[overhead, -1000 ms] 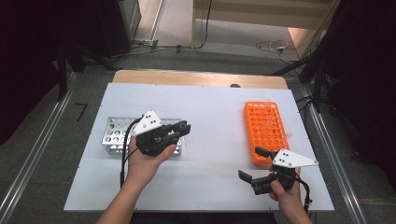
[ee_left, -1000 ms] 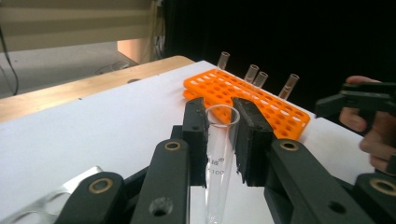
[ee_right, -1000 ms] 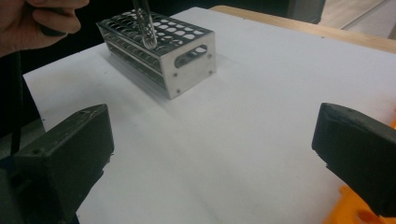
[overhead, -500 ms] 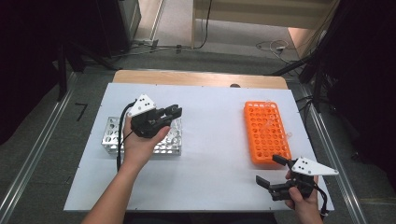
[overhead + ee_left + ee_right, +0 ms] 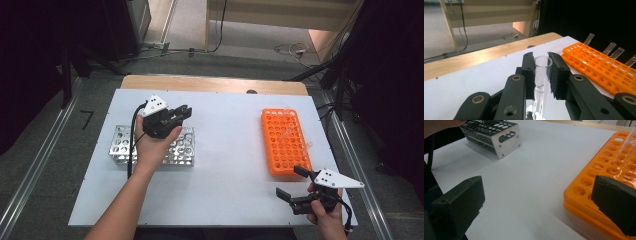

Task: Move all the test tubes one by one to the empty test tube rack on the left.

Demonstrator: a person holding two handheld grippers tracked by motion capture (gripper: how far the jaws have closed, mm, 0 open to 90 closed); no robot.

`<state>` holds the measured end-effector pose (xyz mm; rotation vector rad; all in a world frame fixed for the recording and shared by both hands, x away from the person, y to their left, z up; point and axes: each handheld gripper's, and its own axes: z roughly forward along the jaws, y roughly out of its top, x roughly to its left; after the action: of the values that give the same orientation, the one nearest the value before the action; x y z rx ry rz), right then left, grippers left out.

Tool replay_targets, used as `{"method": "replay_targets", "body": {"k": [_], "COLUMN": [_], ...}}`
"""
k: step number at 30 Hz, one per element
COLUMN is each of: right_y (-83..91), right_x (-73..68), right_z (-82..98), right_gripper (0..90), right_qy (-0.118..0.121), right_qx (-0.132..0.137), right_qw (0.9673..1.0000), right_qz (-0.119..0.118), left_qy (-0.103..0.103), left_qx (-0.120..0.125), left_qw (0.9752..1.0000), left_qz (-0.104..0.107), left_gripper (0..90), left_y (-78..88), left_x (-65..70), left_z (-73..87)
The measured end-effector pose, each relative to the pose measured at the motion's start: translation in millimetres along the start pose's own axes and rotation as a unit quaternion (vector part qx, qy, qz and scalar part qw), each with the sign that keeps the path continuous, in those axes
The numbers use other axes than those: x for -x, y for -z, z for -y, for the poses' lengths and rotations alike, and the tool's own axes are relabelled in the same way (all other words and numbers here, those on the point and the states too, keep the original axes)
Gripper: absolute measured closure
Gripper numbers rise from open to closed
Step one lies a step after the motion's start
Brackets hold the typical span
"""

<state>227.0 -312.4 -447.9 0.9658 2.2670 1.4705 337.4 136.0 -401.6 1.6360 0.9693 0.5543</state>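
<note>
Glass tube (image 5: 541, 82) is clamped in L gripper (image 5: 172, 116) above metal rack (image 5: 120, 147), not yet seated. R gripper (image 5: 295, 186), jaws wide, nothing held, is parked nr orange rack (image 5: 285, 142), where several tubes are left.

A clear glass test tube (image 5: 541, 82) carries printed graduation marks, among them the number "100" low on its wall; smaller lettering just above it is too blurred to read.

Even overhead light brightens the white table (image 5: 225, 150), surroundings fall dark, and both gripper views blur up close.
</note>
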Motion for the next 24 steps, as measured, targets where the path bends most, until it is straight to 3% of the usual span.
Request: {"method": "replay_targets", "body": {"k": [9,13,17,24], "right_y": [0.8,1.1,1.7,1.5], "right_x": [1.3,1.3,1.9,1.8], "right_z": [0.4,0.2,0.2,0.0], "right_gripper": [0.0,0.0,0.0,0.0], "right_qy": [-0.002,-0.001,-0.002,-0.001], "right_qx": [0.001,0.002,0.004,0.003], "right_qw": [1.0000,1.0000,1.0000,1.0000], "right_qz": [0.001,0.001,0.001,0.002], "left_qy": [-0.010,-0.003,-0.012,-0.002], "left_qx": [-0.016,-0.030,-0.051,-0.072], "left_qw": [0.9997,0.9990,0.9981,0.9968], "left_qz": [-0.017,-0.032,-0.034,-0.034], "left_gripper": [75.9,75.9,75.9,75.8], "left_y": [-11.3,-15.7,-20.3,-23.1], "left_x": [1.2,0.1,2.0,2.0], "left_z": [5.8,11.2,15.9,18.8]}}
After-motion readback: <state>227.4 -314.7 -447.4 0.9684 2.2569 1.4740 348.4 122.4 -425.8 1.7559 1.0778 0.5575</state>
